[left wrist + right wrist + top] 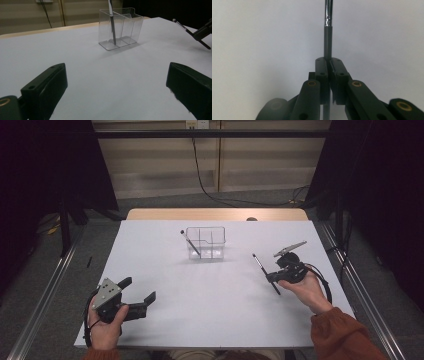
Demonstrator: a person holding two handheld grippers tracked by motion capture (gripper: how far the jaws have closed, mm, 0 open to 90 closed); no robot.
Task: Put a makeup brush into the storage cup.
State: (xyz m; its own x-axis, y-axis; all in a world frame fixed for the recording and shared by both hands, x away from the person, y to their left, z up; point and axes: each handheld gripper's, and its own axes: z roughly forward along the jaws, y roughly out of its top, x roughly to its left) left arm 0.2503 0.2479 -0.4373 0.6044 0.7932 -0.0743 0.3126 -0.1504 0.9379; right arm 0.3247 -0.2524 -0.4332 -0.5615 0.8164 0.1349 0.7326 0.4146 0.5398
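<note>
A clear plastic organizer (212, 241) (125, 27) stands at the back middle of the white table (200, 320). A thin dark brush (190, 243) (113, 27) leans in its left compartment. My right gripper (271, 278) (328, 60) hovers at the right of the table, shut on a second thin brush (261, 265) (327, 37) with a metal ferrule. That brush's tip points back-left toward the organizer; it (185, 27) also appears in the left gripper view, off the table. My left gripper (139, 290) (116, 80) rests at the front left, open, with nothing between its fingers.
A wooden edge (215, 214) runs behind the white table. A black cable (210, 190) trails over the floor beyond it. Dark curtains hang at both sides, and metal rails (45, 295) flank the table. White surface lies between the organizer and both grippers.
</note>
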